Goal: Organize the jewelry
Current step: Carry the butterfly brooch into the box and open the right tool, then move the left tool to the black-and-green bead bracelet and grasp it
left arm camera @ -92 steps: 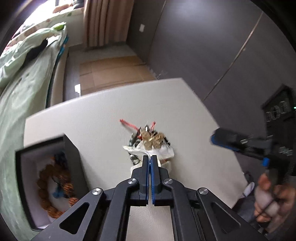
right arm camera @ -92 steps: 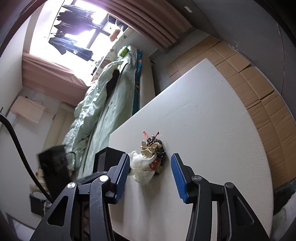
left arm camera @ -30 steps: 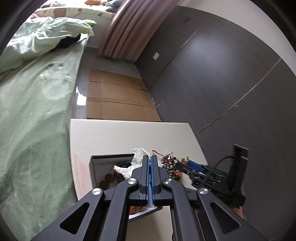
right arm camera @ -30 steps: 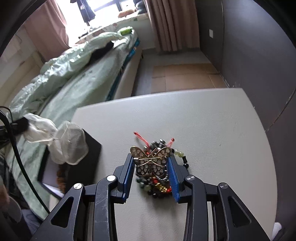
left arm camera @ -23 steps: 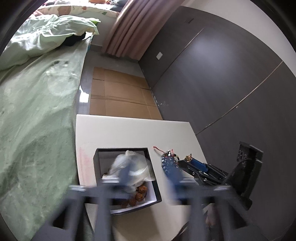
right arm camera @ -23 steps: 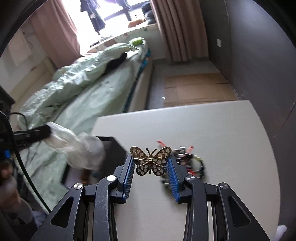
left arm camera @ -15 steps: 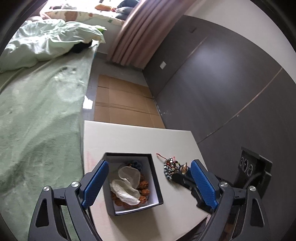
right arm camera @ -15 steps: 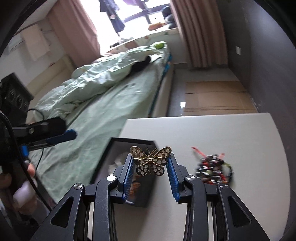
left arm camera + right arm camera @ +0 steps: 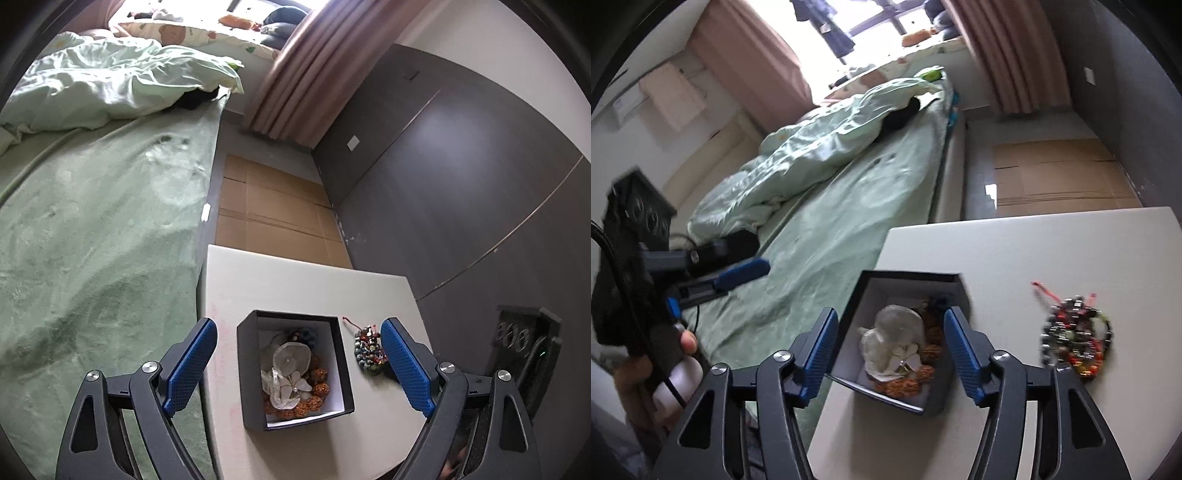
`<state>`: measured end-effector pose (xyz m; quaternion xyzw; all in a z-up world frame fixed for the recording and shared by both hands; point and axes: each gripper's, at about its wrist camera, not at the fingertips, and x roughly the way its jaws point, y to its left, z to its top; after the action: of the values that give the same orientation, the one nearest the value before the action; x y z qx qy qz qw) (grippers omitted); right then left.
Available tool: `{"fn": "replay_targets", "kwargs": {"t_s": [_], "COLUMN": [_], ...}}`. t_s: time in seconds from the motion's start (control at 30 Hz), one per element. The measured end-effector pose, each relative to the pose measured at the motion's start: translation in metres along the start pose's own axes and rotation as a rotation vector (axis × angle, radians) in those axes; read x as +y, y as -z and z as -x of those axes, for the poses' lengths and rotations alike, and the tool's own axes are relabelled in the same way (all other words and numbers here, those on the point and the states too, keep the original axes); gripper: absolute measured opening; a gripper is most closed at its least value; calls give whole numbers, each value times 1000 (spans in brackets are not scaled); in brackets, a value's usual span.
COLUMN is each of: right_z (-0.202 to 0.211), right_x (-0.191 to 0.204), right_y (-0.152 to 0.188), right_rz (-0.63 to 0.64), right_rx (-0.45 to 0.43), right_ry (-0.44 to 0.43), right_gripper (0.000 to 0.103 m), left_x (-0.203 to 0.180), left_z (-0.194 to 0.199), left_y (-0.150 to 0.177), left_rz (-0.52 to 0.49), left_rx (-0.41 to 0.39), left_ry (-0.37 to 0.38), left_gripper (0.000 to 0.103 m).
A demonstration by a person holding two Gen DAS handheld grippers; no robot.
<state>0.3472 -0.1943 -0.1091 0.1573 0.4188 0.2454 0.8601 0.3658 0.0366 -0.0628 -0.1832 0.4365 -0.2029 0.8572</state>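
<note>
Both pairs of blue fingers stand spread wide with nothing between them: the right gripper (image 9: 890, 352) hangs above the black box (image 9: 955, 282), and the left gripper (image 9: 295, 363) hangs higher, its pads framing that box (image 9: 249, 369) from either side. Half a second ago the right fingers were pinched on a gold butterfly brooch; now the gap between them is bare, and below it, inside the box, I can make out a small gold glint against the pale organza pouch (image 9: 894, 338), which I take for the brooch, though it is too small to be sure. The pouch (image 9: 288, 363) itself was clamped in the left fingers a second ago and lies now on top of the brown bead bracelet (image 9: 314, 389). So two pieces look to have gone in almost together. What remains outside is the tangle of dark and coloured beads with red cords (image 9: 1075, 339), lying on the white table (image 9: 1052, 243) to the right of the right gripper's fingers, and seen just inside the left gripper's right finger (image 9: 367, 349). I'd judge that heap is the last thing to fetch, and the right gripper sits nearest to it.
</note>
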Motion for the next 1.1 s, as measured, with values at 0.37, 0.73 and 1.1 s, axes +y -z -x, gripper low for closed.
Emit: {"fn": "replay_targets", "kwargs": {"t_s": [0.37,0.73,1.1], "right_z": [68,85,84], "right_x": [-49,-111,-151], "right_y": [-20,7,23], "right_rz": [-29,-114,-194], "right_rx": [-64,-55,-59], "right_ry": [112,196,185], "right_gripper": [73,73,72], "left_x": [-50,-97,-125], "left_z": [-17,-63,-121], "left_y": [11,30,48], "left_rz": [-136,-287,-339], "left_rx": [26,98,240], "left_ry": [43,42,60], "left_gripper": [91,78,46]}}
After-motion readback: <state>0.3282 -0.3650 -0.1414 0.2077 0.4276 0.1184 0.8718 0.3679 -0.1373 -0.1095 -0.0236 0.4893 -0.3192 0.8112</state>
